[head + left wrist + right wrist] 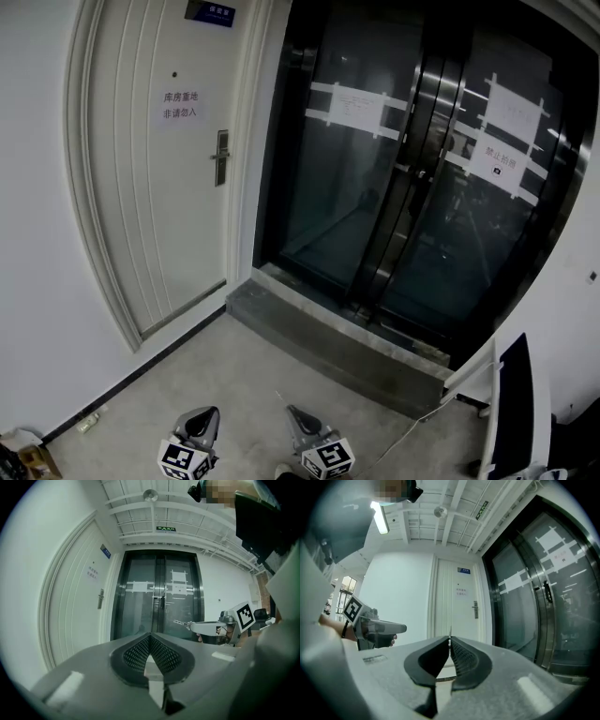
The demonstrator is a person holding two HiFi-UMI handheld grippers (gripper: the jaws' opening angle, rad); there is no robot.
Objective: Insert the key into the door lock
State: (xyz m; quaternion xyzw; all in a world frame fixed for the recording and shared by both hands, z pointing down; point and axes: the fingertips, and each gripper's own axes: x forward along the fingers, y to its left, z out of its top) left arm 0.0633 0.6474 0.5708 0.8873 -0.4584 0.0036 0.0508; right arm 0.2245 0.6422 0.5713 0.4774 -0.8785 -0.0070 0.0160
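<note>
Door lock (221, 157) sits at the right edge of the white door (141, 187), well ahead and to the left of both claws. Dark glass double doors (412, 178) stand ahead to the right, behind a grey step (328, 342). The left claw (203, 417) is closed and empty. The right claw (298, 417), just beside it, is clamped on the key (180, 623), whose blade juts forward from the tips, far from the lock.

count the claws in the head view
2. The left claw sits at the bottom edge, left of centre; the right claw, shut on the key, is just right of it. None appears hidden.
</note>
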